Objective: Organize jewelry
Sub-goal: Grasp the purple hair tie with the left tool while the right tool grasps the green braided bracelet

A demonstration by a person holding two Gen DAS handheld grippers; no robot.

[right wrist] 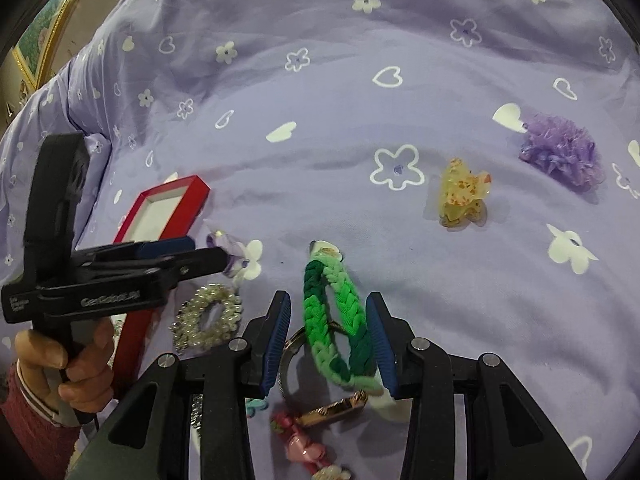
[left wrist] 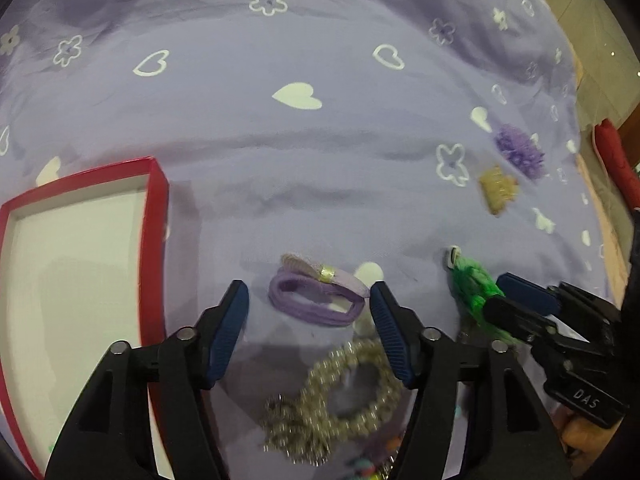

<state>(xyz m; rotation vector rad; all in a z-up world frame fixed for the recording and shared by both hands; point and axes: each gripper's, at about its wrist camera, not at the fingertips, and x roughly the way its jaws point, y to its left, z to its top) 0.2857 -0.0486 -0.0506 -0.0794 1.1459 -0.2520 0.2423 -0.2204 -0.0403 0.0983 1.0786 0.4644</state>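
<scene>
Only in the right wrist view: a hand (right wrist: 66, 364) gripping the handle of the left gripper (right wrist: 208, 254), a gold clip (right wrist: 334, 410) and pink bow (right wrist: 302, 442) under the right gripper (right wrist: 328, 340). Only in the left wrist view: the red box (left wrist: 154, 216) up close, left of the left gripper (left wrist: 308, 332).

Left gripper held low, fingers spread over a pearl scrunchie (left wrist: 340, 396), purple hair tie (left wrist: 316, 298) just ahead. Right gripper spread around a green braided band (right wrist: 340, 320), not clamped.
</scene>
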